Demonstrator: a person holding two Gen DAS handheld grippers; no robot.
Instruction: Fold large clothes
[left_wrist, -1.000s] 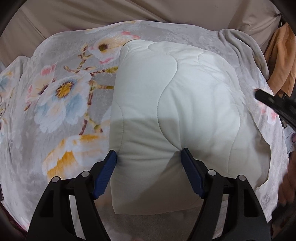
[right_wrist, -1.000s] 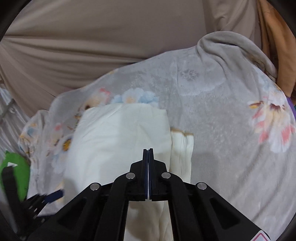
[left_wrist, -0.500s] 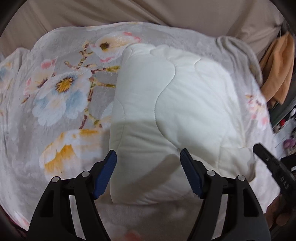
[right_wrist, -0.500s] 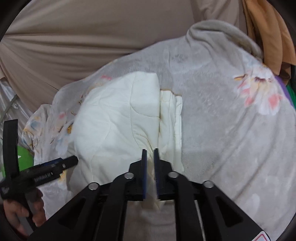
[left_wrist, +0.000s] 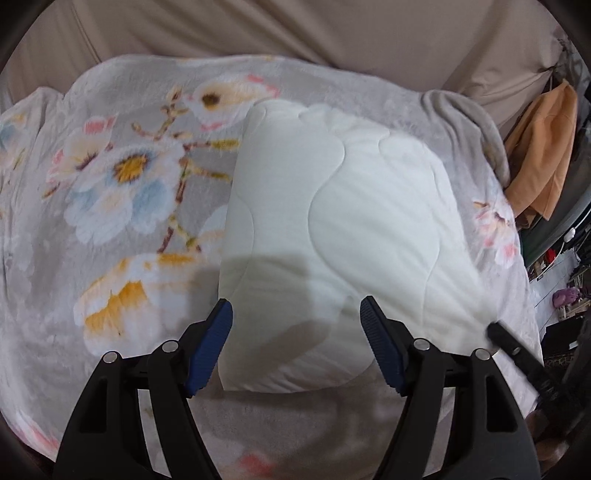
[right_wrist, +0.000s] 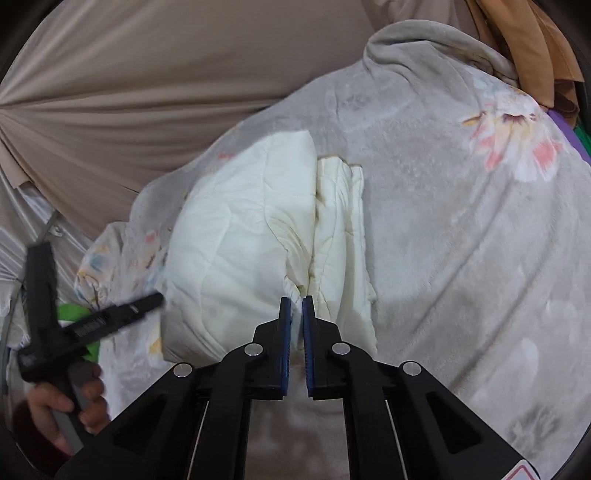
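On plush floral blanket (left_wrist: 122, 206), puffy quilted bundle (left_wrist: 332, 229).

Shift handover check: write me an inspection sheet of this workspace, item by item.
Surface: grey floral blanket spread out, bunched up at its far corner.
Job's things: white quilted garment lies folded in a thick bundle on the blanket; stacked layer edges show in the right wrist view.
Clutter: orange cloth hangs past the blanket's far edge; small purple thing on the floor beyond.
Grippers: left gripper jaws opening, wide apart over the bundle's near edge, nothing pinched; right gripper jaws closing, nearly together at the bundle's edge, a grip on cloth not clear.
Cables: nothing seen.
Surroundings: beige draped fabric behind.
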